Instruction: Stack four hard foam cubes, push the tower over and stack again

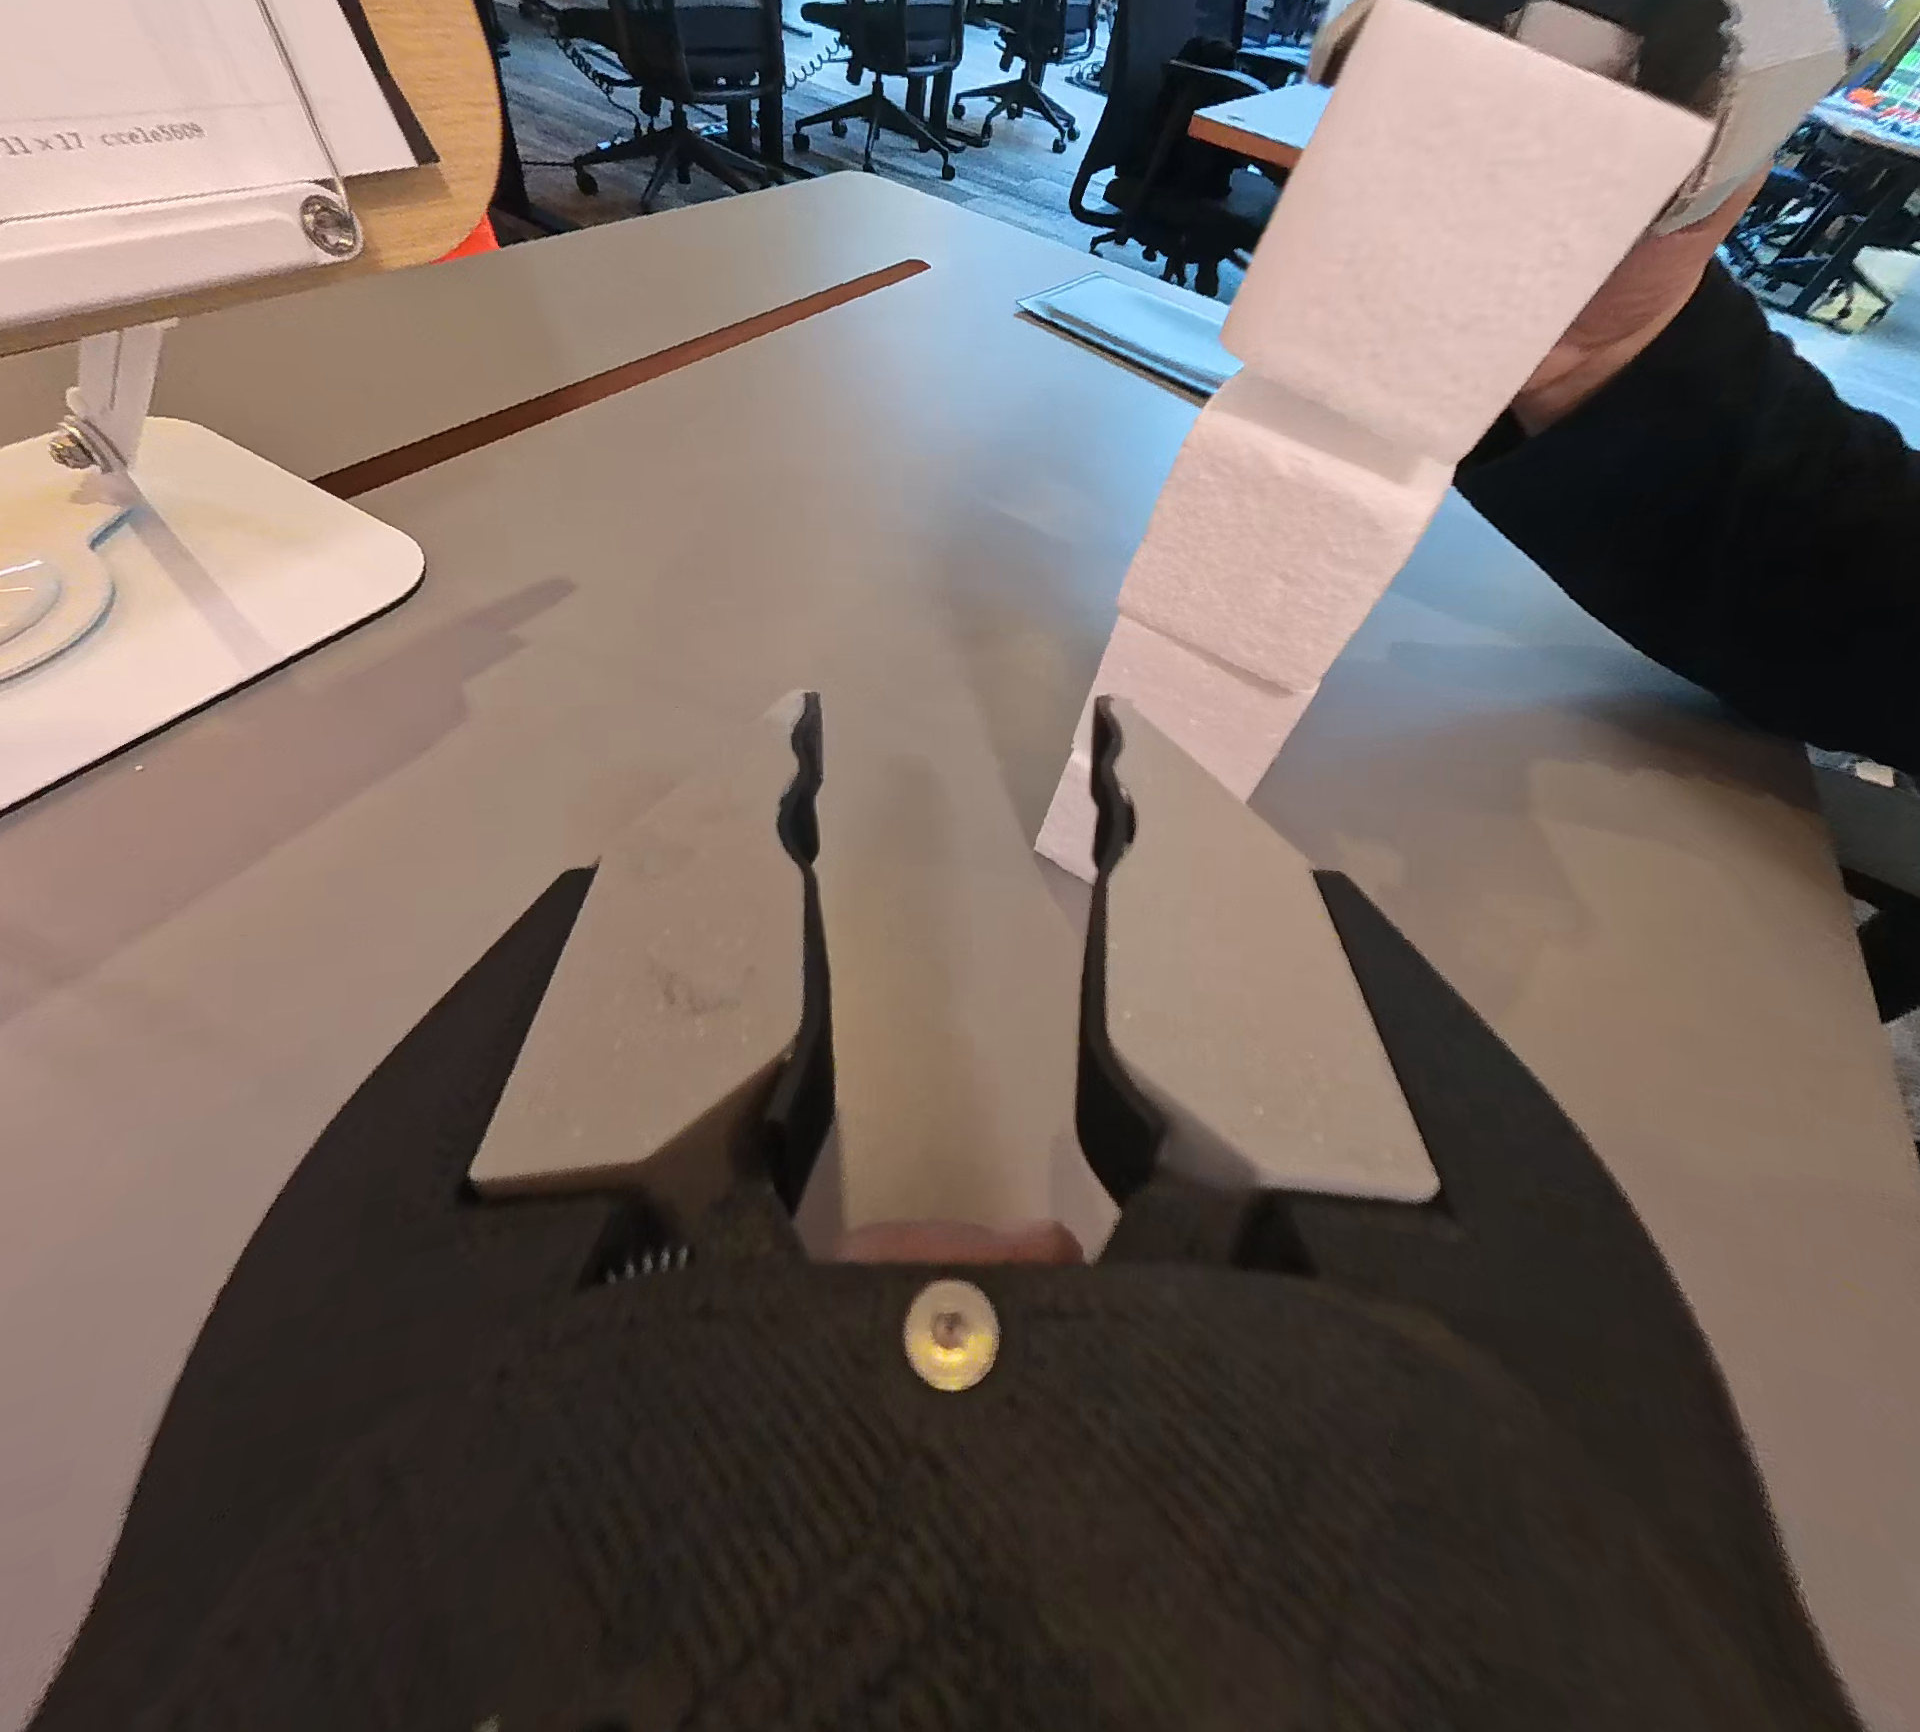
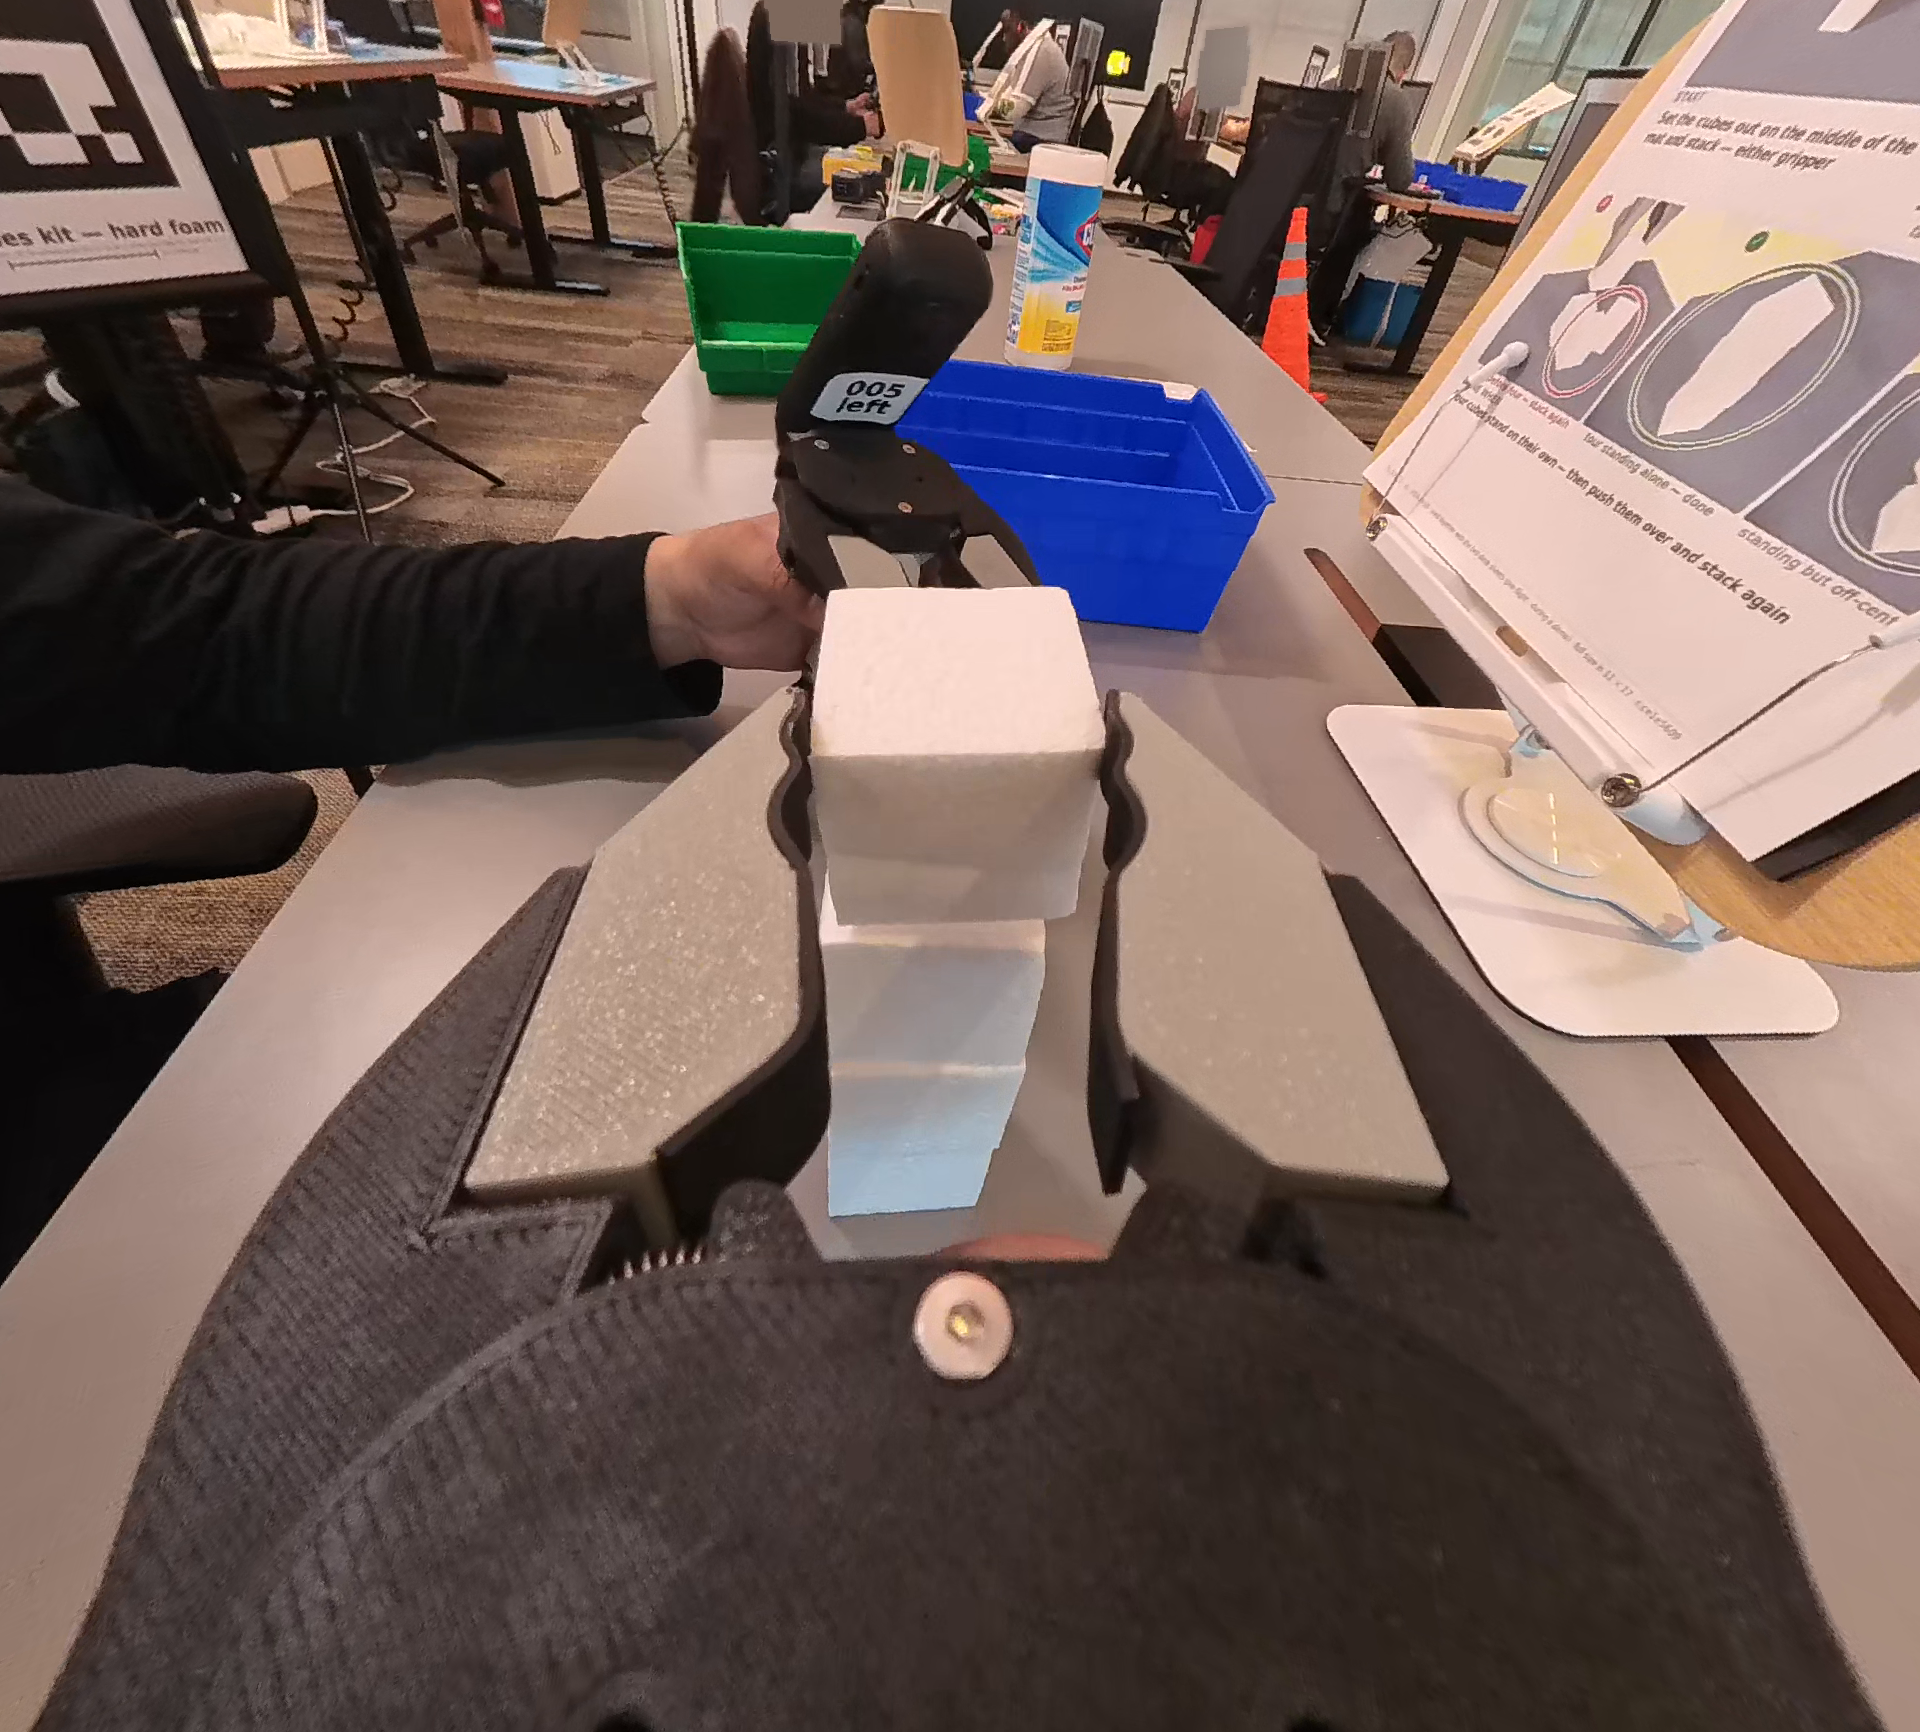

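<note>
A tower of white foam cubes [image 1: 1278, 539] stands on the grey table [image 1: 675, 487], to the right of my left gripper [image 1: 953, 726]. The left gripper is open and empty, low over the table, and its right finger hides part of the bottom cube [image 1: 1062, 825]. My right gripper [image 2: 956, 747] is shut on the top cube [image 2: 951, 747], which sits slightly offset on the cubes below [image 2: 930, 1007]. I cannot tell whether the top cube's full weight rests on the stack. The top cube [image 1: 1455, 228] and right gripper [image 1: 1621, 51] also show in the left wrist view.
A blue bin [image 2: 1091, 498], a green bin [image 2: 758, 311] and a wipes canister [image 2: 1055, 259] stand beyond the tower. An instruction stand [image 2: 1662, 435] on a white base [image 2: 1558, 903] is at the right. A person's sleeved arm [image 2: 312, 633] reaches in from the left. The grippers' ends are close to 12 centimeters from one another.
</note>
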Demonstrator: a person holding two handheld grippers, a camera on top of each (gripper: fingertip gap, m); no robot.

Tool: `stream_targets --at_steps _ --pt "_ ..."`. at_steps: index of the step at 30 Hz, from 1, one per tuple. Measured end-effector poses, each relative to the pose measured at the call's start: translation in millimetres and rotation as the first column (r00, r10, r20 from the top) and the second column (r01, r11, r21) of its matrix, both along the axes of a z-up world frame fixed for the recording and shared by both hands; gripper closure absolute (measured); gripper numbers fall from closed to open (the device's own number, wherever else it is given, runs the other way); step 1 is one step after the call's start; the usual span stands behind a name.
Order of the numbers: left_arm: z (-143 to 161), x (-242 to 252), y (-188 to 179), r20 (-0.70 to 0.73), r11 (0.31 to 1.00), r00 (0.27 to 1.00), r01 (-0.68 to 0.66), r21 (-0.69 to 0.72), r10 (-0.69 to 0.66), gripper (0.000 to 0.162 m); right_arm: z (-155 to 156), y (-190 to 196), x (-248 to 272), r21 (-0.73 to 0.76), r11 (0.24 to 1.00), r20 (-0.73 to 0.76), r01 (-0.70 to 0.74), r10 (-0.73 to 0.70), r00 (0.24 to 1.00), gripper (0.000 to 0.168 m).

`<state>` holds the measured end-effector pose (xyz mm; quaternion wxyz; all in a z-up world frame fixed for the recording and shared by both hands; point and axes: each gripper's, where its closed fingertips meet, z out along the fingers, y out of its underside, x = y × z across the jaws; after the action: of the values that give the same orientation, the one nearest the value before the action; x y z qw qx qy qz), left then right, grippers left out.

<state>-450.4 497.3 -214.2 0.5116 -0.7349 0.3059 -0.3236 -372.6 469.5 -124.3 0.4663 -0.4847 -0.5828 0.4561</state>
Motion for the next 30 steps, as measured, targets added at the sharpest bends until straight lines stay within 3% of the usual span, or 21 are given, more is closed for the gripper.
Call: stream_targets --at_steps 30 --pt "-1.5 -0.9 0.4 0.011 1.0 1.0 0.004 -0.021 -0.004 0.112 -2.9 -3.0 -0.4 0.001 1.0 0.016 -0.004 0.004 1.0 0.115"
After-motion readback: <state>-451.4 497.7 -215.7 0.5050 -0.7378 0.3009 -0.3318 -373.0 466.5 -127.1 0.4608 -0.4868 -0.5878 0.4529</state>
